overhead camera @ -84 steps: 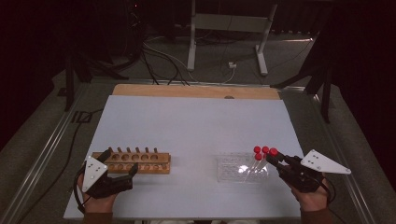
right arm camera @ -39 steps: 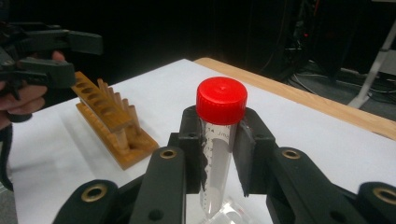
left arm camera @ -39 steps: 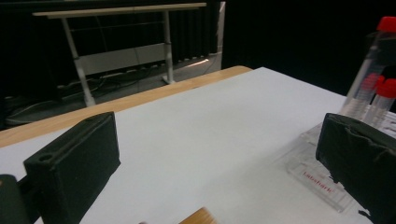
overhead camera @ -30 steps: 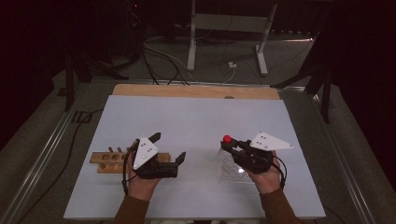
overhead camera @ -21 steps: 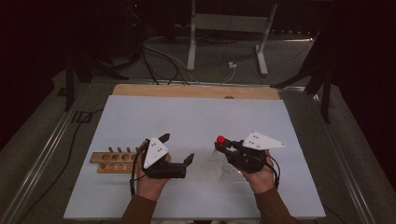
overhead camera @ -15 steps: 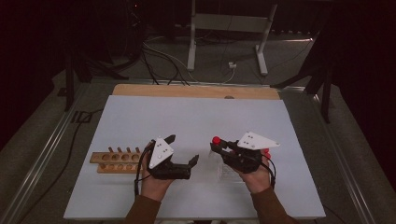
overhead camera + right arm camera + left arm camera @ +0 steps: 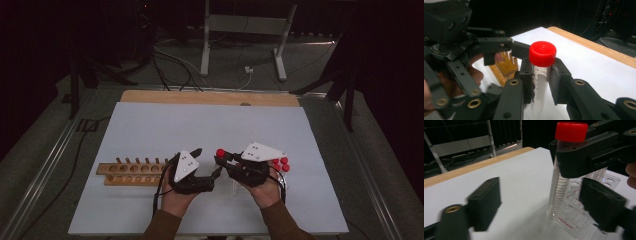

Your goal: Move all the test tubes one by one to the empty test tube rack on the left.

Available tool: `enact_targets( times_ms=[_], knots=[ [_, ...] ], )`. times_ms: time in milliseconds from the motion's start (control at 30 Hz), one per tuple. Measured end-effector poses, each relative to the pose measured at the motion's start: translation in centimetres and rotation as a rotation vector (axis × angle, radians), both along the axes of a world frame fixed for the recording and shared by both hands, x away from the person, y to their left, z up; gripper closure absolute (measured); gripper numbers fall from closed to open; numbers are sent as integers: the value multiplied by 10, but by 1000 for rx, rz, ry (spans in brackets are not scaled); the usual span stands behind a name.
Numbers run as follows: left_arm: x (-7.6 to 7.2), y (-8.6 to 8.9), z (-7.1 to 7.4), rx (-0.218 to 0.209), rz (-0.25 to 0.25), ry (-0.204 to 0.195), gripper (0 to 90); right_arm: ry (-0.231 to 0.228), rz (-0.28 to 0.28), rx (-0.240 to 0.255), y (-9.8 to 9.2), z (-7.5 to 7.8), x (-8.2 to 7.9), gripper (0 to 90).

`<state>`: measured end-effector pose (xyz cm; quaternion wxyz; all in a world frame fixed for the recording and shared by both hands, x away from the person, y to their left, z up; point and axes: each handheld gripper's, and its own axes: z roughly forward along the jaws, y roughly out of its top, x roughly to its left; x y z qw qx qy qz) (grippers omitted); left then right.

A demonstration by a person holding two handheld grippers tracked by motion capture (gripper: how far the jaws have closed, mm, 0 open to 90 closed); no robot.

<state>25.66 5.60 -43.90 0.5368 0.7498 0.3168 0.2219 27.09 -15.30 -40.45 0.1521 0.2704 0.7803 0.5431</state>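
My right gripper (image 7: 223, 158) (image 7: 541, 75) is shut on a clear tube with a red cap (image 7: 220, 152) (image 7: 542, 54) (image 7: 560, 192), held upright just under the cap. My left gripper (image 7: 210, 161) (image 7: 542, 207) faces it from the left. Its jaws have just been closing and now stand on either side of the tube's lower part without touching it. A wooden rack (image 7: 132, 172) (image 7: 505, 66) with a row of holes lies left of the left hand. The tube's foot hangs over a clear plastic rack (image 7: 584, 220).
Several more red-capped tubes (image 7: 281, 164) stand in the clear rack behind my right hand. A white sheet (image 7: 210, 125) covers the table, with a wooden strip (image 7: 210, 97) along its far edge. Cables and stand legs lie on the floor beyond.
Both hands have moved toward each other at the middle of the table. The right one carried the tube leftward, and the left gripper's jaws have narrowed around it.
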Motion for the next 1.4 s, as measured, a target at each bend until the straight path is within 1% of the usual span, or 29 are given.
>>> enact_targets(
  times_ms=[100,200,333,433,500,633,667,867,967,1067,1233,1333,1400],
  knots=[
    [-1,-2,-1,14,-18,-3,320,3,5,-2,3,-1,0,740],
    [-2,-3,-1,13,-39,-3,448,4,12,-7,5,-2,0,740],
    [-3,-3,-1,18,-67,1,586,5,16,-10,7,-2,-1,740],
    [-4,-3,-1,28,-76,-4,683,6,19,-12,7,-2,-1,740],
    [-4,-3,-1,28,-86,-2,747,5,19,-11,7,-2,-1,740],
    [-3,-3,-1,17,-90,-1,757,7,22,-6,7,-2,-1,734],
    [-3,-3,-1,18,-86,0,758,9,23,-2,6,-2,-1,721],
    [-1,1,-2,17,-70,6,759,15,36,33,0,0,-1,485],
    [0,3,-2,12,-57,10,759,17,32,54,-5,2,-2,386],
    [1,7,-3,14,-42,11,759,10,6,65,-12,4,-4,298],
    [0,16,-3,12,-23,14,759,-14,-49,66,-24,7,-5,171],
    [0,23,-1,10,-6,12,759,-23,-88,63,-33,9,-5,146],
    [0,28,-1,10,4,11,759,-23,-107,60,-40,10,-4,111]
  ],
)
